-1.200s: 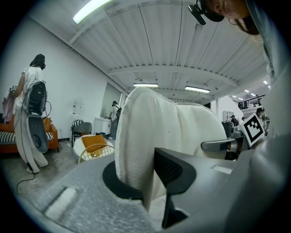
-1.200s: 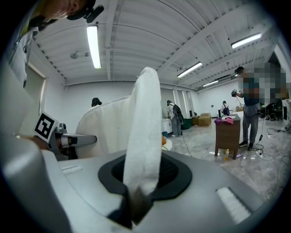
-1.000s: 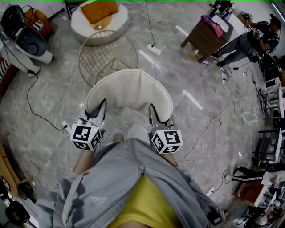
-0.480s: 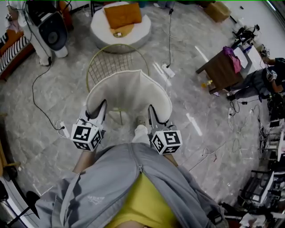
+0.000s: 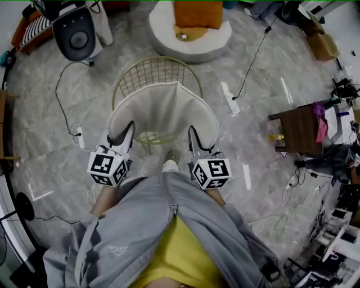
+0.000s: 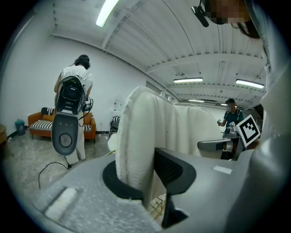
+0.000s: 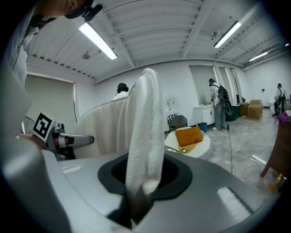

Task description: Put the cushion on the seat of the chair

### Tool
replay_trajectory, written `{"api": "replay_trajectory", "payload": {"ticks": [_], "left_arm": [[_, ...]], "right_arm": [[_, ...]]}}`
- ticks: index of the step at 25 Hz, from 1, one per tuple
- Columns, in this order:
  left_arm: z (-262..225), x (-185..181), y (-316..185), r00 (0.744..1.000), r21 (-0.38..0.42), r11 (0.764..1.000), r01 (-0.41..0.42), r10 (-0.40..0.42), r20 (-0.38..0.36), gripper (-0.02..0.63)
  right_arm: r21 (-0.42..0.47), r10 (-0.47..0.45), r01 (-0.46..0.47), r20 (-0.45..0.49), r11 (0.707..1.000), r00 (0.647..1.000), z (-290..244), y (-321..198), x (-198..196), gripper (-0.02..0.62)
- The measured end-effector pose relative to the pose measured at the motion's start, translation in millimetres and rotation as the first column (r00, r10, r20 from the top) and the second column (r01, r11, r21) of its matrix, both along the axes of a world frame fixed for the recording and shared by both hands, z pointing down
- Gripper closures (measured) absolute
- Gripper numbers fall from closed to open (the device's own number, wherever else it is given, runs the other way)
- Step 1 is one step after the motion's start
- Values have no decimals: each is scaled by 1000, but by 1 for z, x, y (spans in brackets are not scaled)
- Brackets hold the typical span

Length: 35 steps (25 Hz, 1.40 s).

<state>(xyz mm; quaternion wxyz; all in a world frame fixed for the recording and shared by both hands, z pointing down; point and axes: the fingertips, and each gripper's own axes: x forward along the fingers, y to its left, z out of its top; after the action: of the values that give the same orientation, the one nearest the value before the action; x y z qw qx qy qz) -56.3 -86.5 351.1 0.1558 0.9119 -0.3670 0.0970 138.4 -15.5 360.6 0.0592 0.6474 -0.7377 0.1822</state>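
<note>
My head cam's looking steeply down on the wire chair [image 5: 157, 73] from above. The left claw [image 5: 120, 135] and right claw [image 5: 202, 140] cams sit tight behind their jaws, facing about level; all three views share the white cushion [image 5: 163, 112].

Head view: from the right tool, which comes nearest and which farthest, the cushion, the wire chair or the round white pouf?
1. The cushion, clamped in the right tool.
2. The wire chair, just beyond the cushion.
3. The round white pouf, farthest, at the top.

Partly hidden chair [image 5: 157, 73].
Near side is covered by the cushion [image 5: 163, 112]; beyond the chair, the orange pillow [image 5: 197, 14] is cut off.
</note>
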Motion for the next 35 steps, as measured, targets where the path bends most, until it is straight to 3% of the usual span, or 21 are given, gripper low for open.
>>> {"api": "replay_trajectory", "payload": {"ticks": [8,17,22,29,35], "left_arm": [[30,41,-25,990,-53,988,142,-141,26,534],[68,45,-8,972,-152,960,235,-231,48,534],[100,39,-2,971,-221,946,238,-227,74,534],[152,42,1,981,-334,924,188,-161,105,532],[204,34,-2,987,-425,892,154,-115,116,532]], "right_arm": [[-53,-165,166,17,985,986,31,-53,50,520],[-129,-295,295,18,947,955,70,-62,59,517],[-193,-304,305,36,933,952,100,-52,53,517],[-305,-284,288,58,908,957,147,-39,56,517],[-390,-274,277,66,878,960,193,-35,46,515]]}}
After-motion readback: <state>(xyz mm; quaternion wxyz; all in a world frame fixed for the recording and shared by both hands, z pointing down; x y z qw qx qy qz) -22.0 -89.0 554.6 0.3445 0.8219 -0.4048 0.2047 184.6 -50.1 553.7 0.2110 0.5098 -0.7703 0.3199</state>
